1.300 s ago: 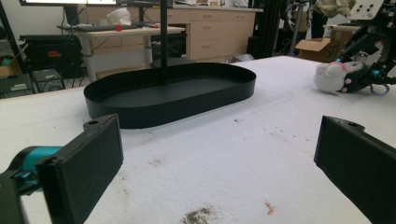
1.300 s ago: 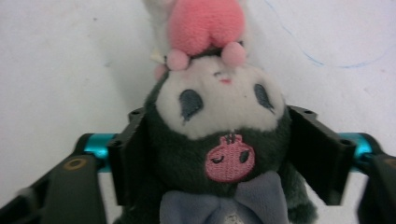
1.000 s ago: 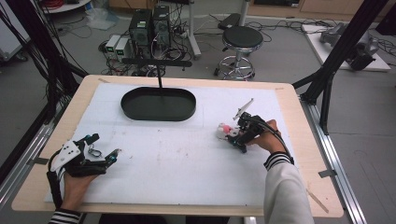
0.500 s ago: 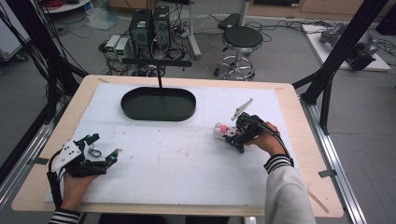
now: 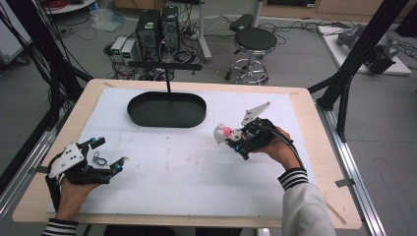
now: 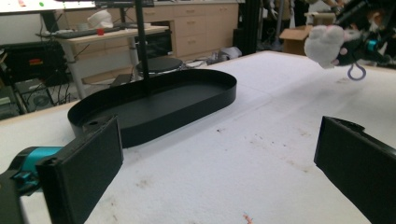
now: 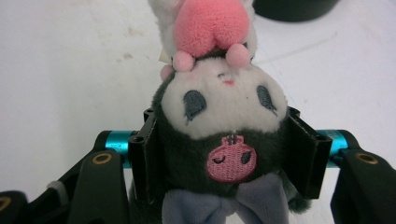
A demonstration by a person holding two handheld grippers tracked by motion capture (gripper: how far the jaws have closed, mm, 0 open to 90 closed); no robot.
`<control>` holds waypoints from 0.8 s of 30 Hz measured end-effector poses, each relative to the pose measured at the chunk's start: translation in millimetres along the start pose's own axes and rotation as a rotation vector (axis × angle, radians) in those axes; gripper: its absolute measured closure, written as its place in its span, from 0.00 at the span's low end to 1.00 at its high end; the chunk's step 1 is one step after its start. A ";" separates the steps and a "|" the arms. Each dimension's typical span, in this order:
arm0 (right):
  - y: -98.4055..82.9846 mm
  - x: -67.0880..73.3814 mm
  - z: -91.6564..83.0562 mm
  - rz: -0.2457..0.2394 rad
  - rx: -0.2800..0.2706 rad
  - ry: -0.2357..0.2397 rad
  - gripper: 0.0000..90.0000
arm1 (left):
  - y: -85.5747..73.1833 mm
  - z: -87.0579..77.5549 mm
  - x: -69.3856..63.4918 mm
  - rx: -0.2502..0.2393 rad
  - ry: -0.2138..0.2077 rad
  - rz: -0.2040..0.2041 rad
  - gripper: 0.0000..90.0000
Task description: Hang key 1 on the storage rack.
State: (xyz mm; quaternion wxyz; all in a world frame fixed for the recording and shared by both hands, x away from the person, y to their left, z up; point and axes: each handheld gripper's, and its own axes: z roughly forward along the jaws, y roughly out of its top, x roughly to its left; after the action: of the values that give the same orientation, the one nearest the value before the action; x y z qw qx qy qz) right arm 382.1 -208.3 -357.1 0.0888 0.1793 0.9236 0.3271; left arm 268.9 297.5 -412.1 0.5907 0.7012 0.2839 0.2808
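Table point(image 5: 314, 196) under a white cover carries everything here, and the largest thing on it is the oval black tray point(image 5: 166, 109) at the far side, with a thin black post rising from its far end. The tray looks bare inside, so if the plush is meant to go there, that step is not yet done.

The right gripper point(image 5: 233, 139) holds the plush toy point(image 5: 221, 132) off the cover, to the right of the tray and a little nearer the person. In the right gripper view the jaws press on both sides of its dark body, the pale face and pink top point(image 7: 212, 21) pointing away from the camera. The pick-up seems done; the carry and release are left.

The left gripper point(image 5: 109, 153) rests near the table's left front corner, jaws spread wide with nothing between them. A small wire clip point(image 5: 100, 158) lies on the cover between its jaws.

In the left gripper view a small ring point(image 6: 356, 72) hangs below the plush; what it fastens to is too small to tell. The toy's lower half is cut off in the right gripper view, and how high it hangs above the cover is hard to judge.
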 end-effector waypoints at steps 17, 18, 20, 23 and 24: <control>24.5 10.7 -5.6 -0.033 -0.141 0.073 0.43 | 60.1 22.9 1.6 0.096 -0.188 0.048 0.02; 25.7 11.3 -5.1 -0.037 -0.144 0.076 0.43 | 62.1 26.0 0.9 0.101 -0.198 0.046 0.02; 27.8 12.8 -4.9 -0.040 -0.156 0.096 0.43 | 66.6 32.3 -0.6 0.112 -0.219 0.040 0.02; 33.8 14.3 -5.4 -0.059 -0.156 0.102 0.43 | 74.5 41.9 -2.7 0.124 -0.252 0.047 0.02; 35.3 15.1 -5.9 -0.059 -0.159 0.106 0.43 | 76.8 45.0 -4.0 0.126 -0.262 0.048 0.02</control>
State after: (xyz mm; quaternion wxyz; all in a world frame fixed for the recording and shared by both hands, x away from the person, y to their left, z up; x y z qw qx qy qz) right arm 376.2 -180.3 -330.8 0.0634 0.1270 0.9029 0.4057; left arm 304.1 253.6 -342.9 0.5708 0.7740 0.2047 0.1825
